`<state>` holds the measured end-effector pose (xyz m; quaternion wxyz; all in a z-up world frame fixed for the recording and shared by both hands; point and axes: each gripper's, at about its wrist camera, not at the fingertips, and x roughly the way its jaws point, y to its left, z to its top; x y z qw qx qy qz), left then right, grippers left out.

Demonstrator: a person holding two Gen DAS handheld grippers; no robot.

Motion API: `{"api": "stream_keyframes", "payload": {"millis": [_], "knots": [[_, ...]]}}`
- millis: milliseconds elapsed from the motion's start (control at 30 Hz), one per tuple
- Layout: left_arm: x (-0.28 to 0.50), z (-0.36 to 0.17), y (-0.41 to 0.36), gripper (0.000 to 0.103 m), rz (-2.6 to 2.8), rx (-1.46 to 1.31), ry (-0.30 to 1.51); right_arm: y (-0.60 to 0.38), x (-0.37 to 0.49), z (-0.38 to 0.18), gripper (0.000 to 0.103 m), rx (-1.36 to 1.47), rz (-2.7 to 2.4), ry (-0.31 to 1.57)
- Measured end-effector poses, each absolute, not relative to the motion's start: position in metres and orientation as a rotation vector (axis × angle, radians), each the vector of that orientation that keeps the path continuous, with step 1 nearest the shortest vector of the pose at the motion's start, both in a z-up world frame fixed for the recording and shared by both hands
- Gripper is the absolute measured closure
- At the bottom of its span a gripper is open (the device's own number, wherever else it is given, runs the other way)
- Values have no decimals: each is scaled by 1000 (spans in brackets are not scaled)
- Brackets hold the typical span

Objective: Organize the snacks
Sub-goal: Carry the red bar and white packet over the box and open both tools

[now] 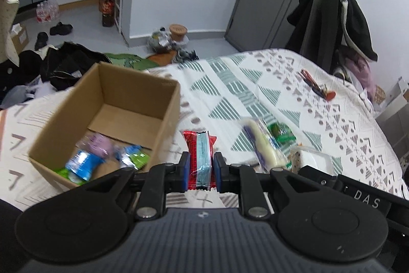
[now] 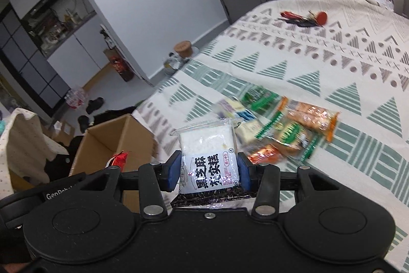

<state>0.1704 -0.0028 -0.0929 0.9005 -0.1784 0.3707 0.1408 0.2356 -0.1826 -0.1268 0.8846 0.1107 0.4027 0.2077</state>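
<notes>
My left gripper (image 1: 201, 168) is shut on a red snack packet with a pale blue stripe (image 1: 200, 155), held just right of the open cardboard box (image 1: 163, 117). Several snack packets (image 1: 102, 157) lie in the box's near end. My right gripper (image 2: 207, 170) is shut on a white black-sesame cake packet (image 2: 208, 154), above the bed and right of the same box (image 2: 107, 142). The red packet (image 2: 118, 159) shows at that box's edge. Loose snacks (image 2: 288, 124) lie on the patterned bedspread (image 2: 332, 63); in the left view they (image 1: 263, 142) lie to the right.
A small red and black bundle (image 1: 318, 88) lies far back on the bed. Beyond the bed's left edge, the floor holds dark clothes (image 1: 64, 65), shoes (image 1: 60, 28) and bags. A coat rack (image 1: 332, 19) stands at the bed's far right.
</notes>
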Motion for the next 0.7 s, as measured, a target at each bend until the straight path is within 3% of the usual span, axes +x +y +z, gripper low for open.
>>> {"api": "stream_keyframes", "payload": {"millis": [700], "knots": [[131,-53,63,85,343,-398,681,-140,212,-95,59,212,512,718]]}}
